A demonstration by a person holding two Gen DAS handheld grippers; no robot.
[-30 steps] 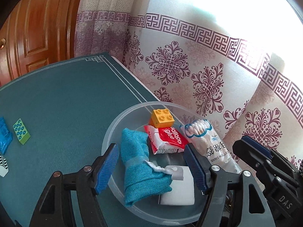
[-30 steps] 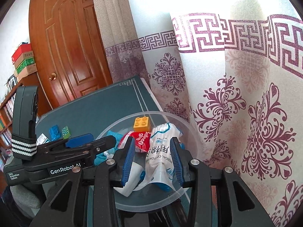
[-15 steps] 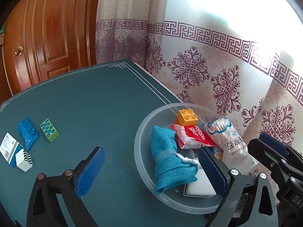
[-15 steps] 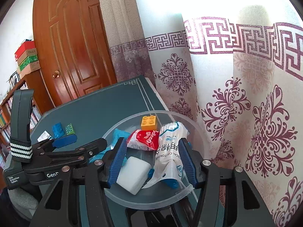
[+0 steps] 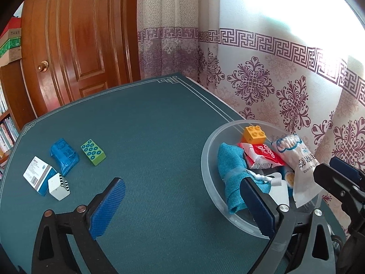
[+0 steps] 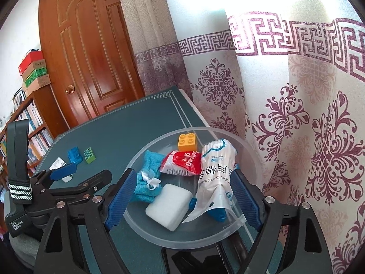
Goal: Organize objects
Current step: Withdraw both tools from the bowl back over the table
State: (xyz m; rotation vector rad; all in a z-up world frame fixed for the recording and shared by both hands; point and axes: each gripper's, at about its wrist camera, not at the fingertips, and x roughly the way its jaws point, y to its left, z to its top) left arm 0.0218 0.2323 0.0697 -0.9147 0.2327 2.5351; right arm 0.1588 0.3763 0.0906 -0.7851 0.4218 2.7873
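The left gripper (image 5: 182, 207) hangs wide open over the table (image 5: 159, 137), holding nothing. The right gripper (image 6: 182, 196) is also spread wide and empty, above the bowl (image 6: 136, 219). Inside lie a sponge (image 6: 168, 204), swab bag (image 6: 214, 171), blue pouch (image 6: 148, 173), red packet (image 6: 182, 163) and orange brick (image 6: 187, 142). Far left sit a white box (image 5: 37, 174), blue packet (image 5: 63, 156) and green block (image 5: 93, 151).

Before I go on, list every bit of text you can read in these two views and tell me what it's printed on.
"COTTON SWAB", beside large Chinese characters: white plastic bag of cotton swabs in the clear plastic bowl.
"balloon glue", seen upside down: red and white sachet in the bowl.
"Data Acquisition System": black body of the left gripper.
White and blue cardboard box on the green table mat: barcode and print too small to read.
Crinkled blue packet: print blurred.
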